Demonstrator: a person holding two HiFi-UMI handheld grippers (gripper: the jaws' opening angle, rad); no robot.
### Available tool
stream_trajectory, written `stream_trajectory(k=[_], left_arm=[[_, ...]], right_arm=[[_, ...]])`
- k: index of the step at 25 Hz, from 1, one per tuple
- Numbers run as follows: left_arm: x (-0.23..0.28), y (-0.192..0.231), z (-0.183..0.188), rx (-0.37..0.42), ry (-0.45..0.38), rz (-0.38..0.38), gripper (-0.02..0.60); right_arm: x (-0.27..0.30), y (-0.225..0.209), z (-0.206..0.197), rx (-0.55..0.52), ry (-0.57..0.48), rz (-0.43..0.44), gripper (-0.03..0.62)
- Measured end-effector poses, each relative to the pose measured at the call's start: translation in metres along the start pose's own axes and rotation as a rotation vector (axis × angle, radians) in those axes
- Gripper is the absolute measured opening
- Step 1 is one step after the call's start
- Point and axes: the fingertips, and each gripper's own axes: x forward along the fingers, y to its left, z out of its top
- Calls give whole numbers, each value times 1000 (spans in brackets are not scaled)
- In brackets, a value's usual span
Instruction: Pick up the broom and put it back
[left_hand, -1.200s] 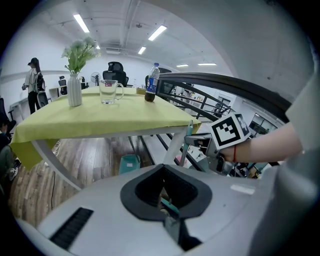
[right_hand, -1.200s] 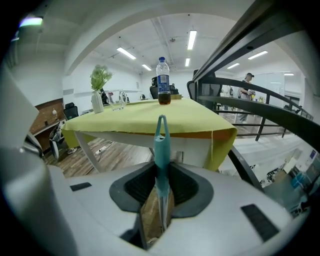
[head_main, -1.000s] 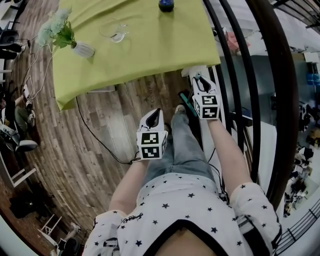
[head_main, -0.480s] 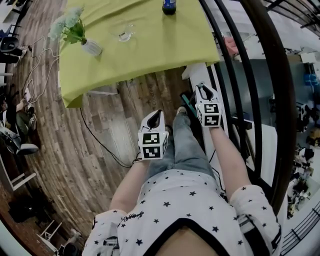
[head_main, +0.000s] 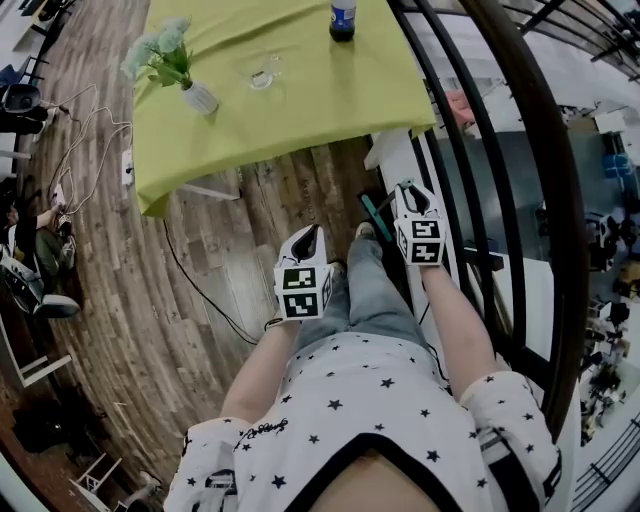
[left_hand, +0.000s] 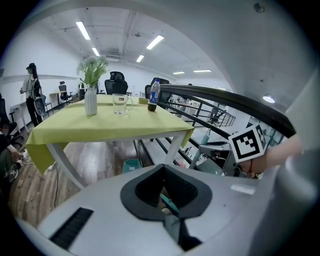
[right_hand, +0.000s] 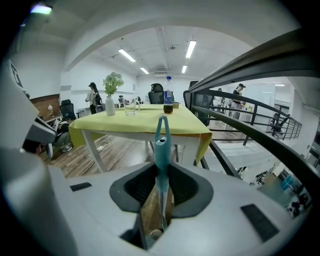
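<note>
Teal loop-ended broom handle, right gripper clamped

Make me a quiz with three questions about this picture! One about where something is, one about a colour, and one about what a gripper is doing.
1. Where does the flower vase stand?
A. On the wooden floor
B. On the green table
C. On the railing

2. What colour is the broom handle?
A. Teal
B. Red
C. Yellow

3. What is the right gripper doing?
A. It hangs open with nothing in it
B. It holds a bottle
C. Its fingers are closed on the broom handle

Answers:
1 B: the flower vase stands on the green table, near its left edge in the head view.
2 A: the broom handle sticking up in the right gripper view is teal.
3 C: the right gripper has the handle clamped between its fingers, and the bottle is far off on the table.
</note>
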Motion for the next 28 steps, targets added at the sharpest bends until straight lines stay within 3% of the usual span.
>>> stream_trajectory(k=[9, 28], left_arm=[[-29, 15, 1, -26, -49, 46, 11], [-82, 87, -10, -187, -135, 270, 11]], right_arm=[[-24, 26, 23, -38, -46, 33, 77], [-15, 118, 67, -145, -86, 234, 77]])
